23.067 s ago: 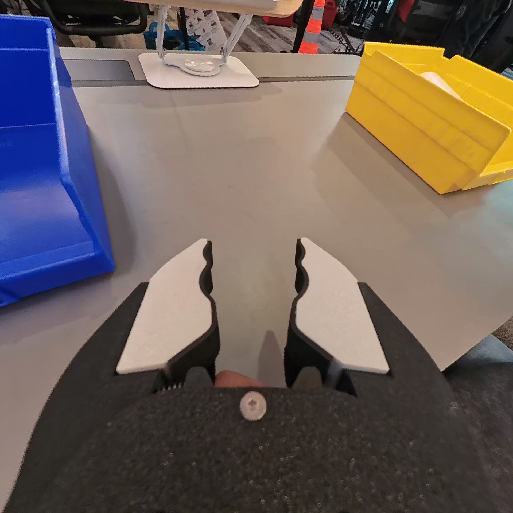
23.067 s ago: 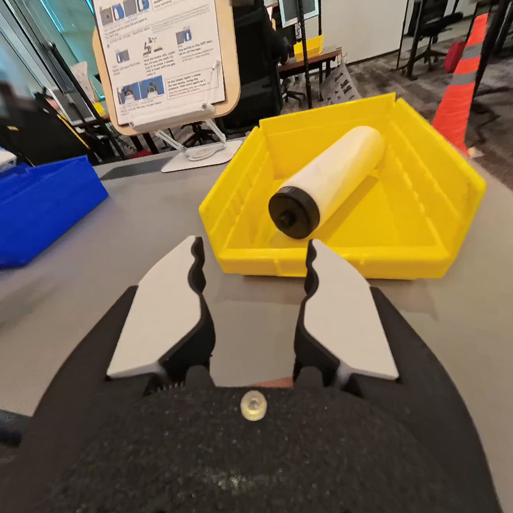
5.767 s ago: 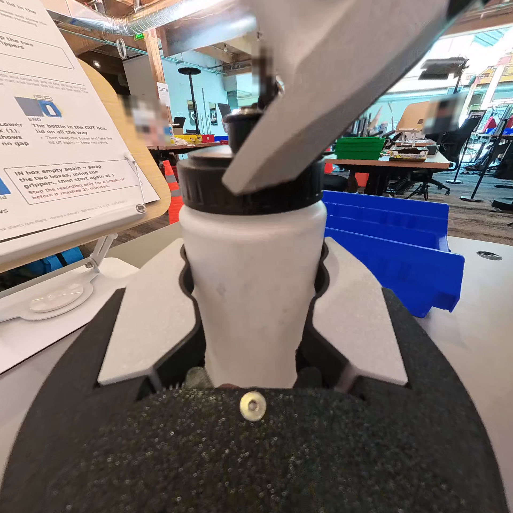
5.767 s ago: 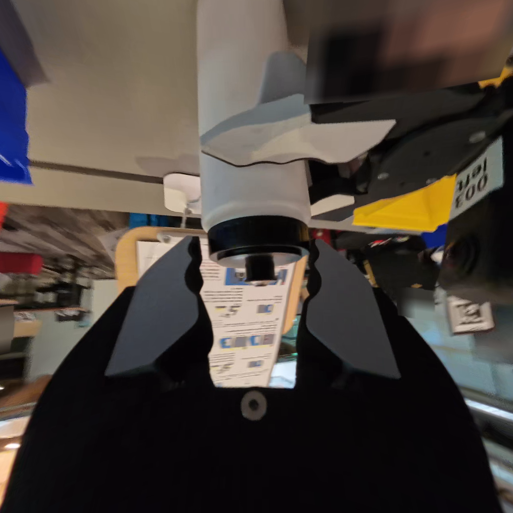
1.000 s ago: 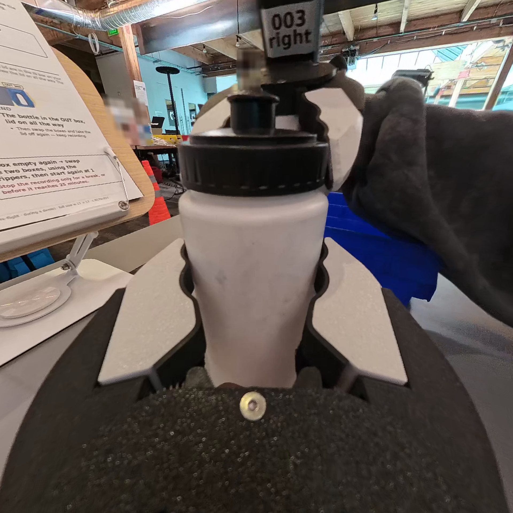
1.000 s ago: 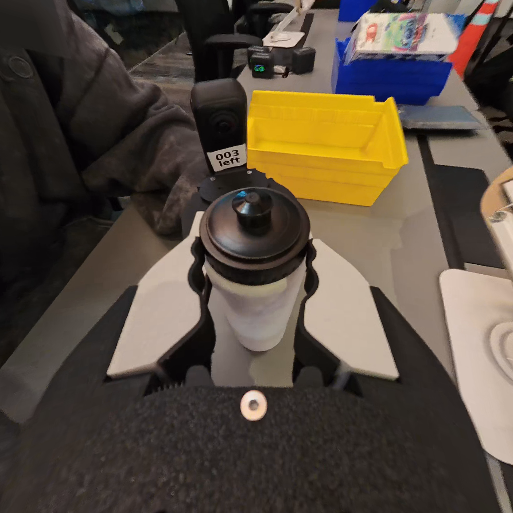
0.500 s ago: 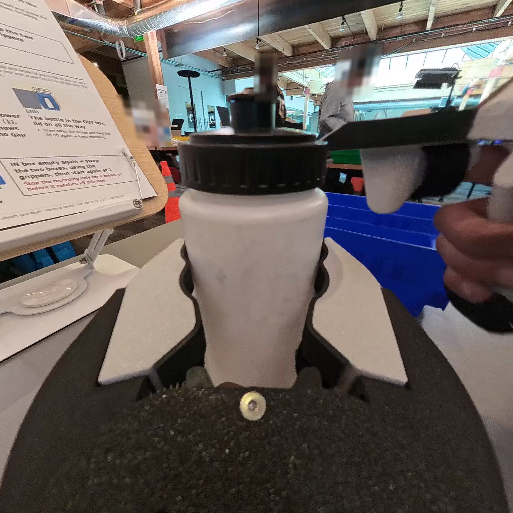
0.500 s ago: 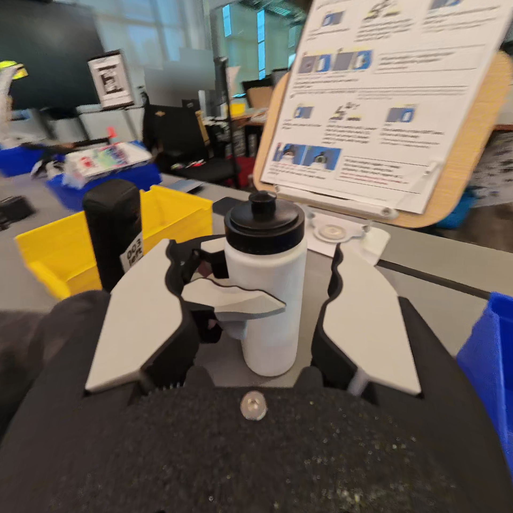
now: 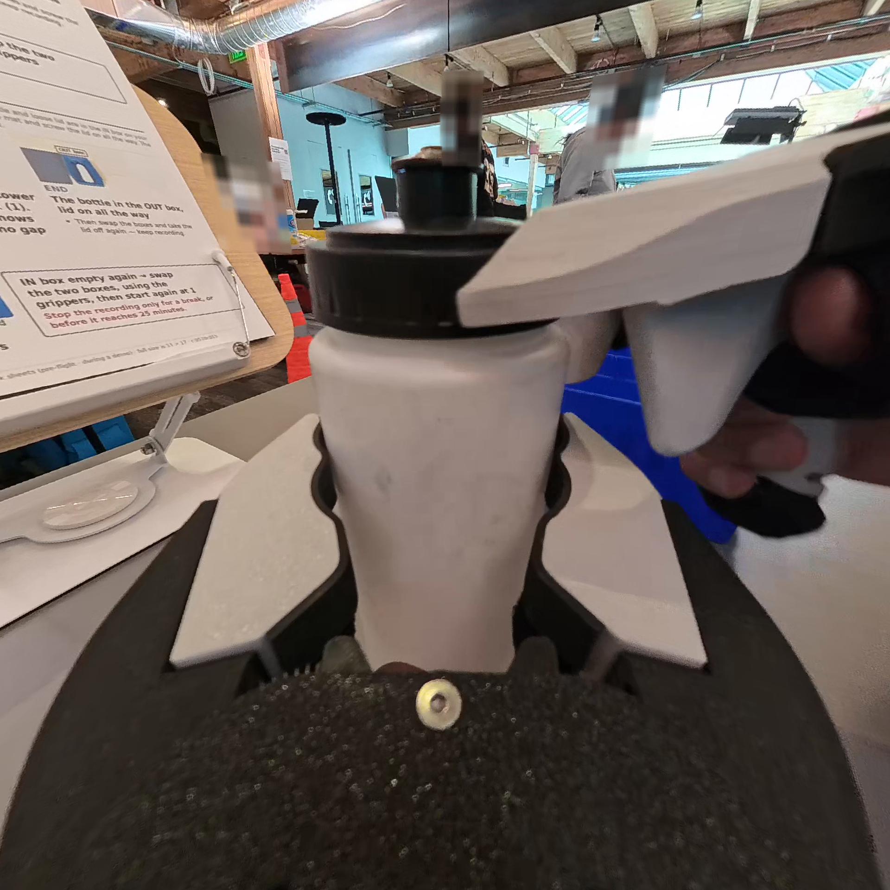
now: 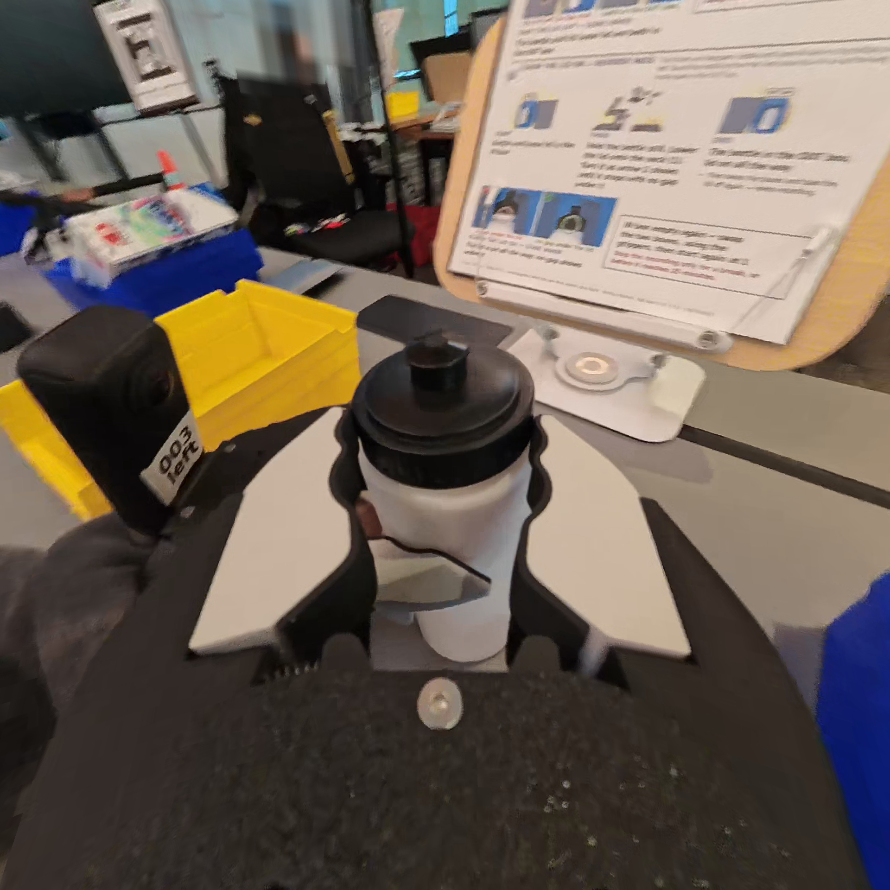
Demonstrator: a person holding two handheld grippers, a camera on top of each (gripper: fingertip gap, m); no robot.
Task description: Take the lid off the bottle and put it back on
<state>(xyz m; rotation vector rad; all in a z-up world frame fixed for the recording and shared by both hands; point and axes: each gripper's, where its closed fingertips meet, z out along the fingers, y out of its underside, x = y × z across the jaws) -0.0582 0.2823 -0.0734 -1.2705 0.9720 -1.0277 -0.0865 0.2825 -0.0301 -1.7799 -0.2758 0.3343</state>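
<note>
Bottle: the white bottle (image 9: 438, 491) stood upright on the grey tabletop (image 10: 722, 505), its black lid (image 10: 443, 419) seated on the neck.
Handling: stiff plastic, probably light and smooth-walled (likely to spin if loosely held); the ribbed lid rim looked the best place to turn it.
Left hand-held gripper (image 9: 440, 505): clamped on the bottle's body below the shoulder, fingers level, bracing it.
Right hand-held gripper (image 10: 440, 474): came in from the side and slightly above, fingers flanking the lid rim; whether they already pressed it or only bracketed it could not be told.
Surroundings: a yellow bin (image 10: 269, 346) lay behind the left hand-held gripper; an instruction board (image 10: 674, 159) stood beyond the bottle.
</note>
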